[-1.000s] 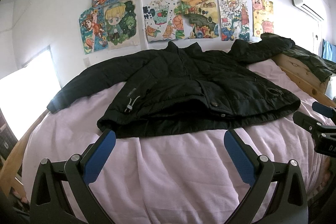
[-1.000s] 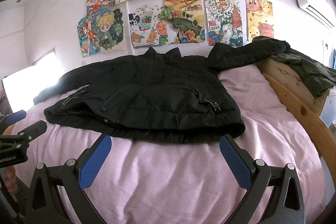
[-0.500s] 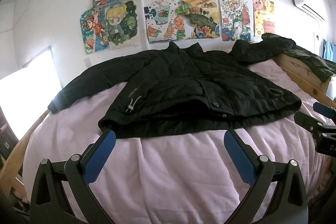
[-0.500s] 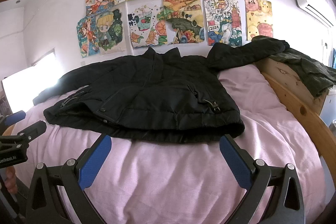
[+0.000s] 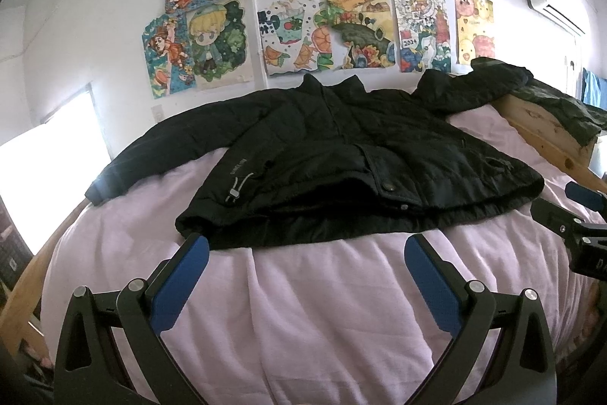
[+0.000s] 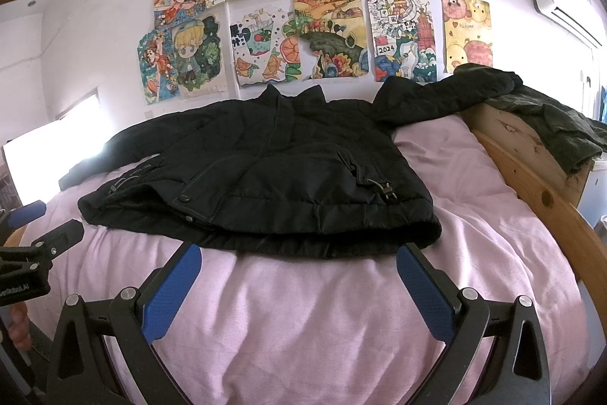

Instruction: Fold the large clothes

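Jacket unmoved on bed | left hand-held gripper spread, unchanged | right hand-held gripper spread, empty

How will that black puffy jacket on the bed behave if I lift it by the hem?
The black jacket looks quilted and soft, so it would probably sag and drape. Its spread sleeves would likely trail. The padding suggests it is bulky yet fairly light.

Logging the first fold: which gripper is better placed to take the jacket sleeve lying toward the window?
Left. The left gripper, jaws open, sits on the window side of the black padded jacket, nearer that sleeve. The right gripper, also open, faces the opposite hem corner.
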`<state>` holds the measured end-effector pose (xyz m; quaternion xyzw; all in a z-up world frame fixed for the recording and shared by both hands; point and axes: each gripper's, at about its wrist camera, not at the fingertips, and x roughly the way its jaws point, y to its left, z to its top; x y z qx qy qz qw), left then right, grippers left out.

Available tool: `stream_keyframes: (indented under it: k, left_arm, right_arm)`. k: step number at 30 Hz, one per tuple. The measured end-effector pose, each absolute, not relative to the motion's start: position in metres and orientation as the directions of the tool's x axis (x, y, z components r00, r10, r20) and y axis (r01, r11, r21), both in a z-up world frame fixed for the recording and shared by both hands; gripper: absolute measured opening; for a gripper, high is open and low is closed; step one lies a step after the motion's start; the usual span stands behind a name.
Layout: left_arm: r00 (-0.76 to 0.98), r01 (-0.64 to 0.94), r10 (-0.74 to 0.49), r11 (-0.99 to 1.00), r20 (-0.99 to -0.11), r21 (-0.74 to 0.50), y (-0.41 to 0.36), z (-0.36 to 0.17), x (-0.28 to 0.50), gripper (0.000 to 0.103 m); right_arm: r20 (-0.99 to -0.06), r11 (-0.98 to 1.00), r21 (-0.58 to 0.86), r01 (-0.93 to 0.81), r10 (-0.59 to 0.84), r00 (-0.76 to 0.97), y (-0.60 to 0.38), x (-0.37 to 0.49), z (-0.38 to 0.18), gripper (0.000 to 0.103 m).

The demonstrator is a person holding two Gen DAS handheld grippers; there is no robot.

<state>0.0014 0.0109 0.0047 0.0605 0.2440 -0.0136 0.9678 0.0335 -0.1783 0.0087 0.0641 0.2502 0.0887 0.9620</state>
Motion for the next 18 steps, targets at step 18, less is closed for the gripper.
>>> stream_keyframes:
  k: [18]
  left_arm:
    - [0.881, 0.056, 0.005, 0.992, -0.473, 0.113, 0.011, 0.005, 0.001, 0.101]
  right_arm:
    - [-0.471, 0.976, 0.17, -0.139, 0.204, 0.858, -0.1782, 0.0335, 0.009, 0.103]
